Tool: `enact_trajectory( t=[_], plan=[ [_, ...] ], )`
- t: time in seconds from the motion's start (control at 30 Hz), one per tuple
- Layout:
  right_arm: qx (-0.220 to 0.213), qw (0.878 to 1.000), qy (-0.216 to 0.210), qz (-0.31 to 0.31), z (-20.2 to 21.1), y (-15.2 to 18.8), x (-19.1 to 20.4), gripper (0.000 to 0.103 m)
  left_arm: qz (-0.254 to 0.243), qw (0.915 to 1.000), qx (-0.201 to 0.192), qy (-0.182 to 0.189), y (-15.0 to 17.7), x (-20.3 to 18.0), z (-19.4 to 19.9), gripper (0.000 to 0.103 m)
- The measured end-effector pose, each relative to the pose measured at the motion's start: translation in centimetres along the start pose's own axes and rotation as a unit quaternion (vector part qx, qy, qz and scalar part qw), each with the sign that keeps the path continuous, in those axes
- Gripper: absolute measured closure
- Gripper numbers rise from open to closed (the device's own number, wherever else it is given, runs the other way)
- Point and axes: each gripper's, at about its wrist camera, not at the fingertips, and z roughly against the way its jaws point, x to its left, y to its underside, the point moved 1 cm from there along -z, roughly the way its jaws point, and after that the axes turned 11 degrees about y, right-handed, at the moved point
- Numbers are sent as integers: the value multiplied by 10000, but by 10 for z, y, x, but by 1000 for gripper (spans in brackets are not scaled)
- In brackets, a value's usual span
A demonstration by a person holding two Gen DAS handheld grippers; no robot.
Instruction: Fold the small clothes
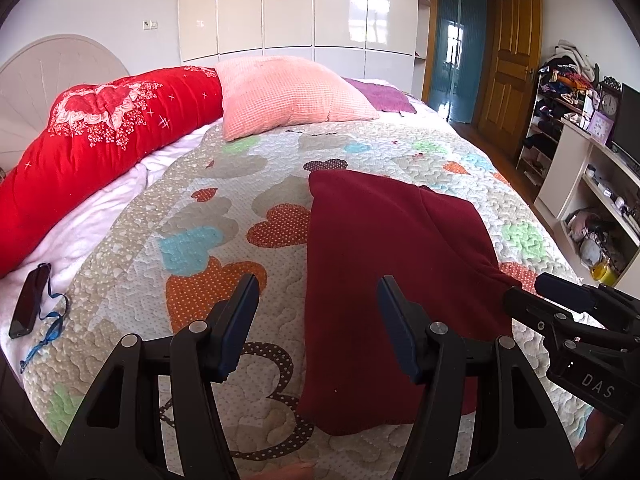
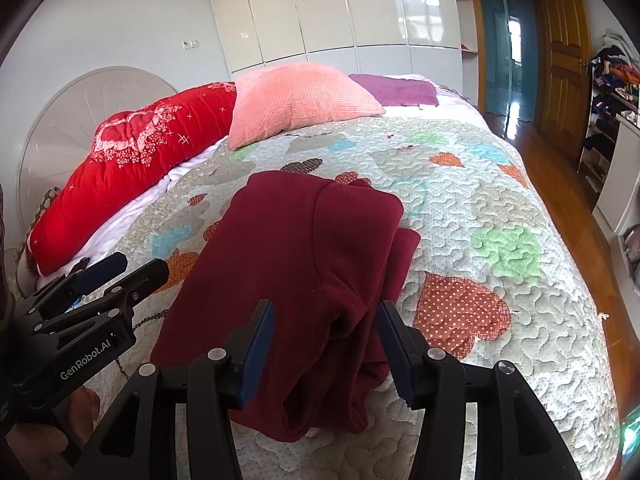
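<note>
While both of my claws hang above the heart-patterned quilt [image 1: 360, 148], the dark red garment [image 1: 384, 264] lies folded on it, filling the centre and lower right of the left wrist view and the centre of the right wrist view [image 2: 304, 264]. My left gripper [image 1: 318, 320] is released, its blue-padded fingers spread wide with nothing between them; one finger sits over the quilt, the other over the garment's near half. My right gripper [image 2: 326, 344] is released too, fingers apart on either side of the garment's bunched near edge, where loose folds sag toward the bottom of the frame. I cannot tell whether those pads touch the cloth. Each claw shows in the other's camera: the right at the lower right edge of the left view [image 1: 560, 304], the left at the lower left of the right view [image 2: 108, 276]. At the upper left lie a red floral duvet [image 1: 100, 140] and a pink pillow [image 1: 288, 92], with a purple cloth [image 1: 384, 96] beyond. A dark phone [image 1: 30, 300] with a blue strap rests at the far left.
</note>
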Motion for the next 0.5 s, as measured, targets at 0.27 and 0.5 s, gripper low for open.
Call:
enact_trajectory(
  t=[0.27, 0.5],
  plan=[
    [57, 10000, 6, -18, -6, 1, -2, 52, -24, 10000, 49, 22, 0, -1, -4, 42],
    [105, 9999, 7, -8, -9, 2, -2, 52, -51, 9999, 96, 43, 0, -2, -8, 42]
  ],
)
